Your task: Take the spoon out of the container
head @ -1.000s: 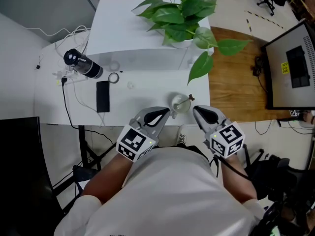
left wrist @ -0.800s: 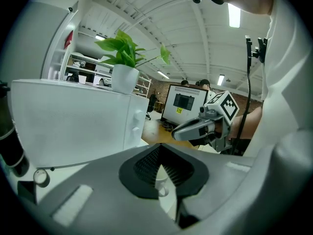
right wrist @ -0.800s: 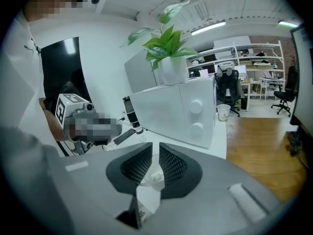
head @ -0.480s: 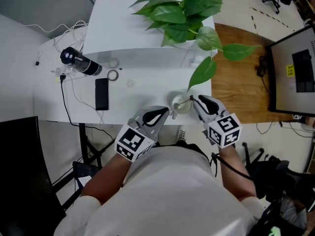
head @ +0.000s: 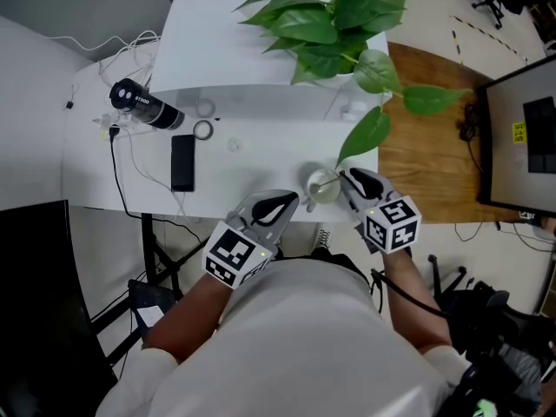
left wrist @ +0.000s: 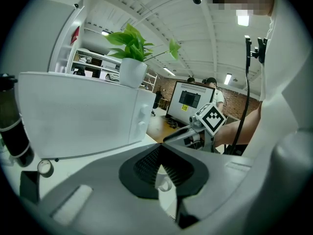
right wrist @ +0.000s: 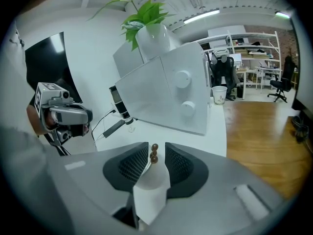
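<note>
The small white cup (head: 320, 187) stands at the near edge of the white table (head: 252, 159). In it leans a thin pale spoon with a brown beaded end (head: 333, 178), its beads pointing toward 2 o'clock from the cup.

The right gripper (head: 347, 177) comes in from the cup's 4 o'clock. In the right gripper view its ribbed black pads stand a little apart, one on each side of the beaded end. The beads rise in the gap, nearer the pad on that view's left, and the other pad is clearly off them. The cup's white body shows below, between the jaws.

The left gripper (head: 294, 200) sits just beside the cup at about 8 o'clock. Its jaws are pressed together at the tips and grip nothing. In the left gripper view the pads meet in a point, and a sliver of the cup shows through the slit behind it.

At the cup's 9 o'clock a flat black phone (head: 182, 162) lies on the table. Beyond the phone, toward 10 o'clock, are a small grey ring (head: 201, 130) and a black cylinder on its side (head: 144, 109) with white cables around it. At 12 o'clock a large white box (head: 252, 59) carries a leafy green potted plant (head: 334, 20), one leaf drooping close to the cup. Wooden floor (head: 426, 155) shows at 3 o'clock.
</note>
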The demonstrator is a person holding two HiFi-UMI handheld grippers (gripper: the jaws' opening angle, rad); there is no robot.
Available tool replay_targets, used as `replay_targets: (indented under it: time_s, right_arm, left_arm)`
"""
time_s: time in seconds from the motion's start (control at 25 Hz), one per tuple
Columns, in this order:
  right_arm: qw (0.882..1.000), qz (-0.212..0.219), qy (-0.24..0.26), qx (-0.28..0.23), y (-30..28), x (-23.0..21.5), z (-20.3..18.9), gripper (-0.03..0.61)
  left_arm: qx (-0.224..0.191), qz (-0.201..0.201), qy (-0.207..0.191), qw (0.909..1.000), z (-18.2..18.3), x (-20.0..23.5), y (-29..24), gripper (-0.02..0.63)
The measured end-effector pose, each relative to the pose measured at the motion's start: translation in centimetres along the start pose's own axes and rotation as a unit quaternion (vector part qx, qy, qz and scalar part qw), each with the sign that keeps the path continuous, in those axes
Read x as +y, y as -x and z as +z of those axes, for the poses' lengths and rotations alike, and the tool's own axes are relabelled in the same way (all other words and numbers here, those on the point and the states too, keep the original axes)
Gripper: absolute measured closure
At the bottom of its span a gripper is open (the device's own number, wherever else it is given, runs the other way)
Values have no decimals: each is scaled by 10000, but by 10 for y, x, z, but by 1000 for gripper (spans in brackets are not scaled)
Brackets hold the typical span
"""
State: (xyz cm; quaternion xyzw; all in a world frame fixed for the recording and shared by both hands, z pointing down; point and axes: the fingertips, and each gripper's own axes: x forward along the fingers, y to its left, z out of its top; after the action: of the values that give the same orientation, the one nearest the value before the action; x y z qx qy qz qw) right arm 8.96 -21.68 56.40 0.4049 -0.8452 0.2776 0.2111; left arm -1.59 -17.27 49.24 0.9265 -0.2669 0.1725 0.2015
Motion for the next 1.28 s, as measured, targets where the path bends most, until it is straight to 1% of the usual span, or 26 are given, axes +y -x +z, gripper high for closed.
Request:
replay_targets:
  time_s: [0.6, 0.88, 1.28]
  right_arm:
    - [9997, 103, -158, 173, -14, 0, -17, 480]
    - [9997, 115, -80, 179, -16, 3, -15, 517]
    - [9999, 85, 34, 76, -4, 7, -5, 522]
  left_arm:
    - [20, 76, 74, 9999, -5, -1, 7, 609]
    - [13, 99, 73, 9999, -6, 1, 9, 611]
    - [-27, 80, 45, 10000, -4, -1, 12, 609]
